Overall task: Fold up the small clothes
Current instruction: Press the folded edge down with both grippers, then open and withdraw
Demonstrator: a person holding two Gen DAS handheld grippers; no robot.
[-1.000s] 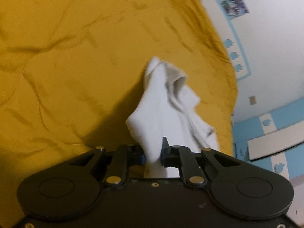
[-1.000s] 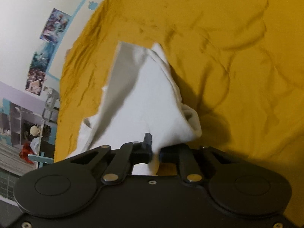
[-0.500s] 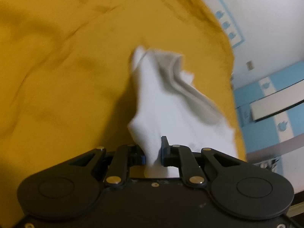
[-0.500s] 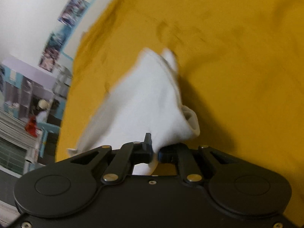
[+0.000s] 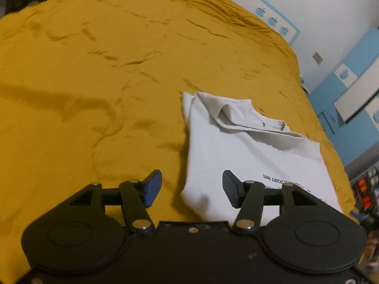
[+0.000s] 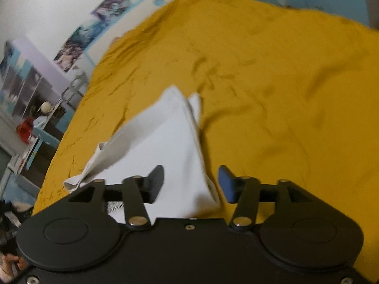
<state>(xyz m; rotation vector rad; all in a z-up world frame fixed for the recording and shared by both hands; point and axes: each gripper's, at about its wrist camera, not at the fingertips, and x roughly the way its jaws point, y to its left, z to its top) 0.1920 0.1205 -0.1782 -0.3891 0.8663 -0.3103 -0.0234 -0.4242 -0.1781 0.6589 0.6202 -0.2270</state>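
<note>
White shirt (image 5: 236,151), lower right on mustard bedspread (image 5: 94,71): left gripper (image 5: 191,188) and right gripper (image 6: 190,183) just opened, near corners between unpressed pads; loose upper flap may unfold.

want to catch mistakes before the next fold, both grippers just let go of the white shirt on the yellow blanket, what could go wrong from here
1. The white shirt lies with a raised ridge near the collar; folding over it could lock in a lumpy crease.
2. The left gripper and right gripper, jaws just opened, each sit with a shirt corner between the pads; pulling away might snag and drag it.
3. The yellow blanket is wrinkled, so the shirt may settle unevenly.
</note>
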